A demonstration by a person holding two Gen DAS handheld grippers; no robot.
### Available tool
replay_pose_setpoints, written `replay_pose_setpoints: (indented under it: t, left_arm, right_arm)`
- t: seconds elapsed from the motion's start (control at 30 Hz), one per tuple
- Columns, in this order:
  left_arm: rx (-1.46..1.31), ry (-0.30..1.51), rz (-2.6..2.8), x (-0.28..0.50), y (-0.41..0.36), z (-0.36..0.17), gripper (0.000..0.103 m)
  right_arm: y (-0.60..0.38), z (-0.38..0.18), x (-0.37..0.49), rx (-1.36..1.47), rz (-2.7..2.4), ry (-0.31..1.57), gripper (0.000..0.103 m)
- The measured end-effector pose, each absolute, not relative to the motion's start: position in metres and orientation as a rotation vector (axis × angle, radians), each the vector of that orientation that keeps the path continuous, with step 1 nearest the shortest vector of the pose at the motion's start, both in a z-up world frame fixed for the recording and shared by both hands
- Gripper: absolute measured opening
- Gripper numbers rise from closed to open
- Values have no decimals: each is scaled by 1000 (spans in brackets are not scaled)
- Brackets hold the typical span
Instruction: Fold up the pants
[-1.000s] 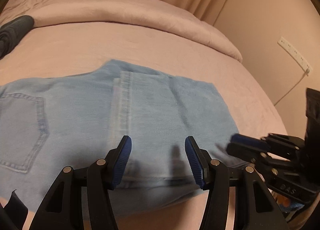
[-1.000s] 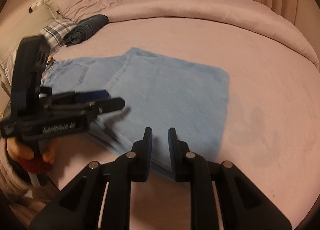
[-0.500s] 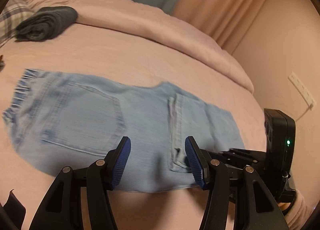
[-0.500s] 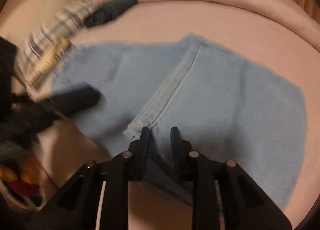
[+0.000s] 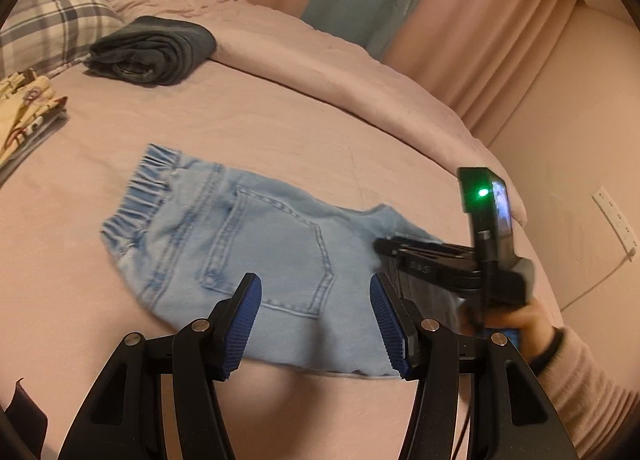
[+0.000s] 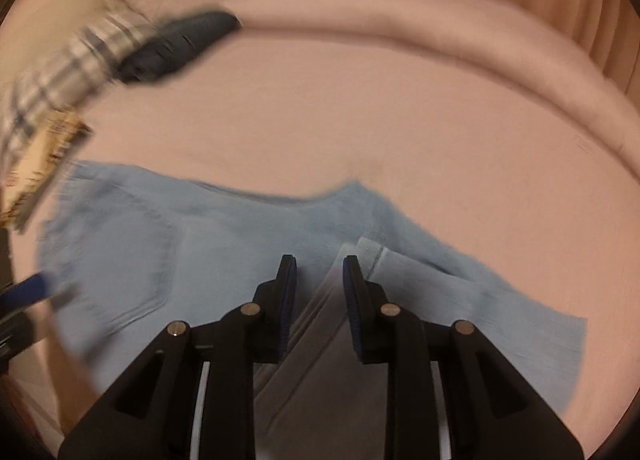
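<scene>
Light blue denim pants [image 5: 256,252] lie folded on the pink bed, elastic waistband to the left and back pocket up. My left gripper [image 5: 316,324] is open and empty, hovering above the near edge by the pocket. My right gripper [image 6: 319,300] is shut on the folded leg end of the pants [image 6: 400,280], with a band of cloth running between its jaws. It also shows in the left wrist view [image 5: 440,260], at the right end of the pants. The right wrist view is blurred.
A folded dark garment [image 5: 152,51] and a plaid pillow [image 5: 52,31] lie at the far left. A patterned folded cloth [image 5: 24,115] sits at the left edge. A rolled pink duvet [image 5: 360,71] runs along the back. Wall and socket strip [image 5: 616,219] are right.
Both grippers have swung left along the pants. The right gripper has carried the leg end up and over toward the waistband, and the left now faces the pocket and waistband.
</scene>
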State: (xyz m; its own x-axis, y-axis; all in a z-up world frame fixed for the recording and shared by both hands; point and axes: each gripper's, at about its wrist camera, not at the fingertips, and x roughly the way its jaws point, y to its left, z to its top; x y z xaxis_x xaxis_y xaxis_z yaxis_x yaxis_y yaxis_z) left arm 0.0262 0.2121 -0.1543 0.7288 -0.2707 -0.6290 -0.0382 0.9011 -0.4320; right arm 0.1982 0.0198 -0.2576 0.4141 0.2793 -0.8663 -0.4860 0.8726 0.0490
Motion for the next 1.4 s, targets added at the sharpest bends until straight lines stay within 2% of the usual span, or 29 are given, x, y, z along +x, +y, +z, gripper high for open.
replay_pose_setpoints:
  t: [0.23, 0.37, 0.63, 1.03, 1.23, 1.4]
  left_arm:
    - [-483, 723, -82, 15, 239, -152, 56]
    - [-584, 708, -23, 1, 267, -160, 68]
    - [-808, 738, 46, -13, 317, -196, 68]
    - [-991, 753, -43, 19, 336, -224, 68]
    - [-1083, 789, -137, 49, 347, -233, 74]
    - [-1151, 790, -108, 62, 357, -235, 74]
  right_arm:
    - [47, -241, 178, -296, 563, 1004, 25]
    - [51, -221, 146, -249, 645, 974, 25]
    - [75, -220, 105, -172, 783, 987, 29]
    - [92, -223, 86, -181, 844, 1009, 30]
    - [95, -220, 82, -183, 854, 1001, 32]
    - [99, -214, 80, -183, 868, 980, 32]
